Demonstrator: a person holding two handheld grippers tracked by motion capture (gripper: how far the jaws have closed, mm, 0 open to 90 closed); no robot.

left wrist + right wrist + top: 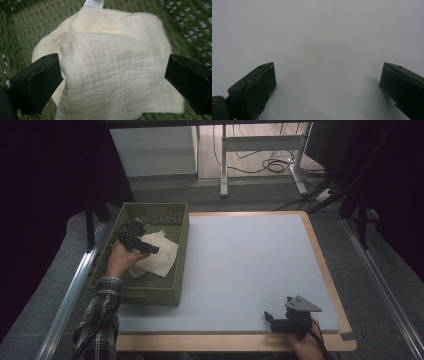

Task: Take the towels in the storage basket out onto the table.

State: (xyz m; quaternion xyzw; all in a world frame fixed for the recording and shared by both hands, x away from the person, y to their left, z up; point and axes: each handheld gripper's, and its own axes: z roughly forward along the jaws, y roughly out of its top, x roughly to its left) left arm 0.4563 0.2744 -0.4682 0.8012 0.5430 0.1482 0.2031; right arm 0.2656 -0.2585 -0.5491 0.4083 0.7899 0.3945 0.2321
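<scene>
Hovering over the cream cloth (pixel 110 75), the left gripper (pixel 141 241) is standing with its jaws wide apart, one on each side of the raised fold, not yet clamped on anything. The cloth is lying crumpled in the green basket (pixel 181 245), which is sitting at the left edge of the grey mat (pixel 250 265), near the far left corner.

To take the cloth well, the gripper probably needs to be coming straight down so both jaws are bracketing the ridge of the fold, closing only once the fabric is bunched between them. Catching a single thin layer could let it slip, and dipping too deep risks snagging the basket's woven floor. Lifting clear of the basket wall before moving sideways seems wise.

The right gripper (pixel 287 317) is resting at the near right corner of the mat, its jaws also spread, holding nothing.

Counting: one cloth, with a small white label (pixel 94 3) at its far edge; one basket; one mat; two grippers.
</scene>
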